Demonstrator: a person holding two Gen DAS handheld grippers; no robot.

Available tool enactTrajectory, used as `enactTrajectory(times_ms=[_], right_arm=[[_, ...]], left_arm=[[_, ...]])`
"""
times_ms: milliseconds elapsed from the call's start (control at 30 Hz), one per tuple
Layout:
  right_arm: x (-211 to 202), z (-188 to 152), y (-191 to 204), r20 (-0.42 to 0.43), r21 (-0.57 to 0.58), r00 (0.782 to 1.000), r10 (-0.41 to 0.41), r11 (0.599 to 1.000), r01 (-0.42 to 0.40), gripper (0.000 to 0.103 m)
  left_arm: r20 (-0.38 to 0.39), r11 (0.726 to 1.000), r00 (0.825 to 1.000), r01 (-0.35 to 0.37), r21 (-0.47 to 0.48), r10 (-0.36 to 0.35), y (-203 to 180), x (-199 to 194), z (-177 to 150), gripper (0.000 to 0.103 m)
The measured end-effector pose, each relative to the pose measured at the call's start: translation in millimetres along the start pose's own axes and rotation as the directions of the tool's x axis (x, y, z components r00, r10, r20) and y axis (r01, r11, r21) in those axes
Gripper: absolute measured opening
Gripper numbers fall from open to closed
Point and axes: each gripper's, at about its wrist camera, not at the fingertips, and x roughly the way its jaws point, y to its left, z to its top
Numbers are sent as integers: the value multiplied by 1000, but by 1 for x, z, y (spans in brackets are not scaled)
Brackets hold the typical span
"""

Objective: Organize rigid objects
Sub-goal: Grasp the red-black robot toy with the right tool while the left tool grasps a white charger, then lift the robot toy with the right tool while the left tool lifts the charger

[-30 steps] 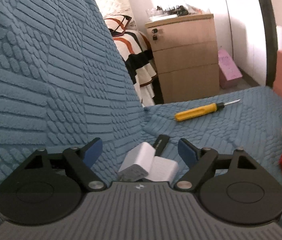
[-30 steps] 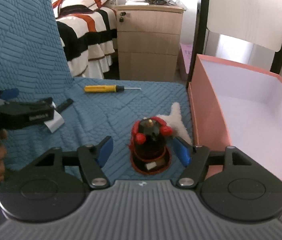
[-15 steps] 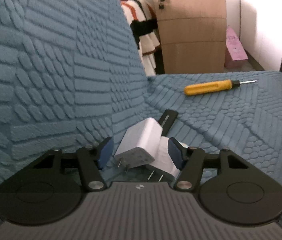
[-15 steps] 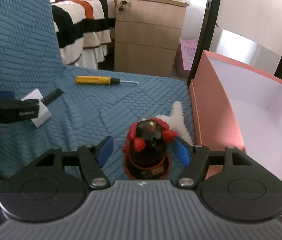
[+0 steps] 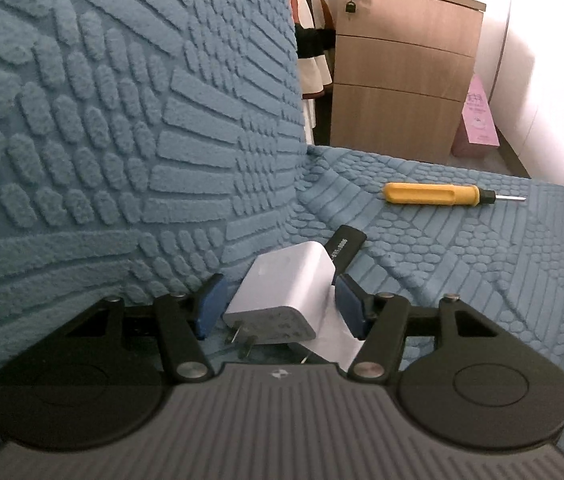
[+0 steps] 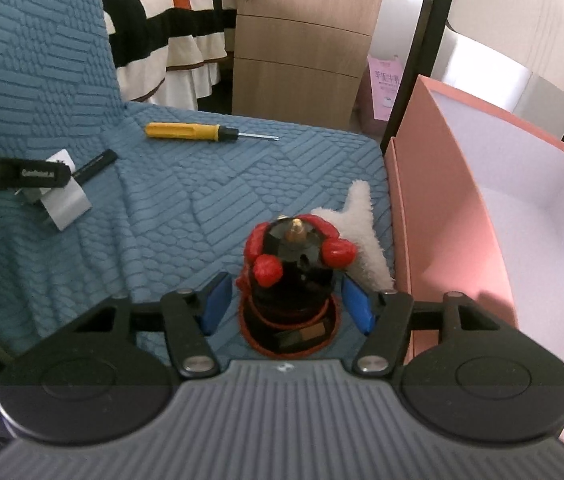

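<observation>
In the left wrist view my left gripper [image 5: 280, 306] is open around a white plug charger [image 5: 285, 284] that lies on a second white charger [image 5: 337, 340] on the blue sofa seat; the pads stand apart from its sides. A black stick [image 5: 345, 246] lies just behind it, and a yellow screwdriver [image 5: 437, 195] farther back. In the right wrist view my right gripper [image 6: 287, 306] is open around a black and red toy [image 6: 293, 276]. A white plush piece [image 6: 361, 232] lies behind it. The left gripper [image 6: 22, 174] shows at far left over the chargers [image 6: 64, 204].
An open pink box [image 6: 437, 224] with a white inside stands right of the seat. The blue sofa back [image 5: 102, 120] rises at the left. A wooden drawer cabinet [image 6: 301, 36] and a striped bed [image 6: 166, 24] stand behind. A pink bag [image 5: 477, 120] is on the floor.
My left gripper has moved forward and narrowed around the top white charger. My right gripper has moved closer to the black and red toy, now between its fingers.
</observation>
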Motion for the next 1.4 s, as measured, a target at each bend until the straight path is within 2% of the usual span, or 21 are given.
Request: enactTrajectory(times_ms=[33, 133, 200, 533, 733, 833, 1133, 1233, 1300, 1400], right_arm=[[1, 0, -1, -1, 0, 1000, 3, 1000, -3, 55], [1, 0, 0, 2, 3, 1000, 8, 1000, -8, 55], [0, 0, 2, 4, -8, 1000, 0, 1000, 0, 55], [-11, -7, -1, 20, -7, 1000, 20, 1000, -20, 55], [-22, -13, -5, 51, -15, 998, 36, 999, -35, 55], [-28, -17, -5, 66, -29, 997, 42, 999, -40, 55], [-34, -25, -6, 92, -45, 993, 77, 996, -73, 55], [-34, -26, -8, 88, -25, 992, 89, 996, -87, 55], [-32, -27, -8, 79, -11, 992, 96, 995, -95, 55], [-29, -28, -9, 61, -2, 993, 103, 995, -103, 55]], left_arm=[[-1, 1000, 1000, -2, -1, 2, 0, 0, 1, 61], [-1, 1000, 1000, -3, 14, 3, 0, -4, 0, 59], [10, 1000, 1000, 5, 13, -5, 1, -11, 0, 42], [29, 996, 997, 76, -35, -75, 2, -40, 2, 37], [37, 990, 989, 143, -3, -143, -11, -66, -4, 33], [36, 988, 988, 149, 31, -151, -25, -74, -10, 32], [28, 963, 964, 261, 67, -263, -57, -101, -32, 31], [1, 955, 957, 290, 60, -291, -65, -99, -40, 31], [-19, 951, 952, 305, 48, -304, -70, -94, -42, 27], [-22, 949, 950, 311, 41, -311, -73, -91, -44, 27]])
